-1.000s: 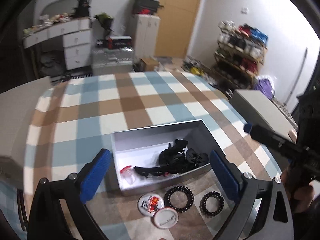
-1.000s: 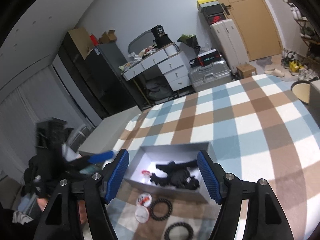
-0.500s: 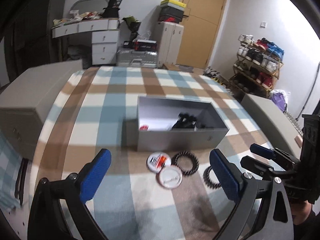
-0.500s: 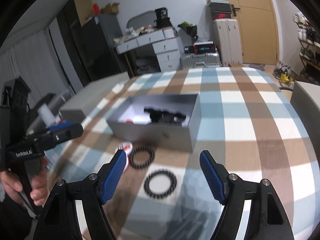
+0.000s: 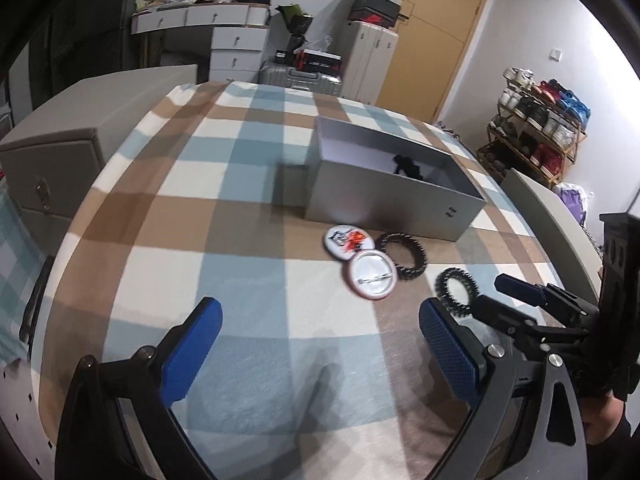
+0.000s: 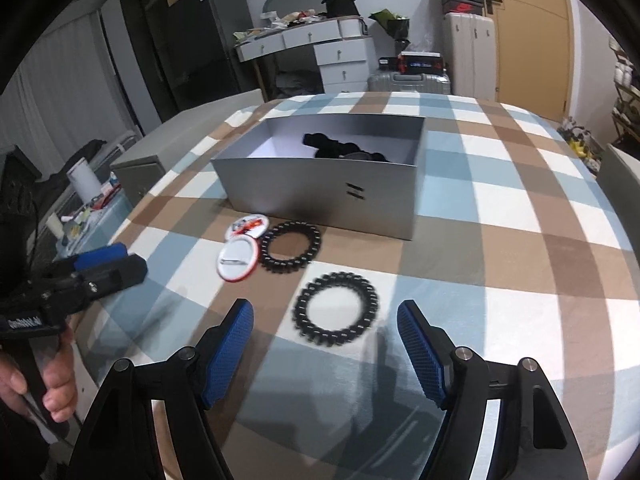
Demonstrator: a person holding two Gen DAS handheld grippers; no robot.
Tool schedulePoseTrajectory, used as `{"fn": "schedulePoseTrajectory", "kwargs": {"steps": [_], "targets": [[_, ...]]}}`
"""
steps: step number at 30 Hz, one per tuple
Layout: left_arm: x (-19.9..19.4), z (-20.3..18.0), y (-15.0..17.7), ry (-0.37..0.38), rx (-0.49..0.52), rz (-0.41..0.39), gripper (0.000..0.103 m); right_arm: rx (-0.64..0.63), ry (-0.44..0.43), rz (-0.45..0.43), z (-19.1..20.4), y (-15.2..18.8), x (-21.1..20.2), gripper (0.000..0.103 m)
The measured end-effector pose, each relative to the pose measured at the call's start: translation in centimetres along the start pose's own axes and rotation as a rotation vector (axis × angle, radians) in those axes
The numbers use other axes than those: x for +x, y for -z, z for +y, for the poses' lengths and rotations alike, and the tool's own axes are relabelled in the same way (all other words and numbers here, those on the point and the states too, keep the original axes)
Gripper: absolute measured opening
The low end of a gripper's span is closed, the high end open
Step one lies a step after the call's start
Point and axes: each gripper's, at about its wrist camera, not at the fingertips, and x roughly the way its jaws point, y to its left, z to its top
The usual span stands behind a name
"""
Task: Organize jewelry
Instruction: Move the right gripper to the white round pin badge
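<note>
Spread wide and empty, the right gripper [image 6: 325, 354] has the near black coil bracelet [image 6: 336, 309] lying flat just ahead between its fingers, nearer than the left gripper [image 5: 320, 352], also open.

Two badges [image 6: 240, 246] and two bracelets [image 6: 336, 309] lie on the table [image 6: 500, 248] before the box [image 6: 320, 184].

My view: white walls, wooden door [image 5: 436, 36] at back. White drawer desk [image 6: 320, 52], cluttered top. Silver suitcase [image 6: 408, 82] on floor. Shoe rack [image 5: 536, 128] right wall. Plaid cloth [image 6: 500, 208] over table.
</note>
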Motion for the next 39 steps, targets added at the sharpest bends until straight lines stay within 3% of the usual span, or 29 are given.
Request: {"fn": "schedulePoseTrajectory", "kwargs": {"steps": [11,21,26,28,35,39], "targets": [[-2.8,4.2,1.6,-0.077,-0.094,-0.066,0.096,-0.109,-0.078,0.063,5.9,-2.8,4.7,0.065],[-3.4,7.6,1.9,-0.091,-0.179,-0.084,0.096,-0.242,0.075,0.097,8.9,-3.2,7.4,0.058],[-3.0,8.0,1.8,-0.069,-0.196,-0.071,0.096,-0.384,0.181,0.082,10.6,-2.3,7.8,0.047],[-3.1,8.0,1.8,-0.069,-0.195,-0.075,0.096,-0.397,0.184,0.081,10.9,-2.2,7.9,0.032],[-3.1,8.3,1.9,-0.062,-0.202,-0.070,0.096,-0.360,0.111,0.077,10.6,-2.2,7.6,0.004],[-3.1,8.4,1.9,-0.060,-0.203,-0.066,0.096,-0.273,0.036,0.073,9.2,-2.5,6.9,0.000]]}}
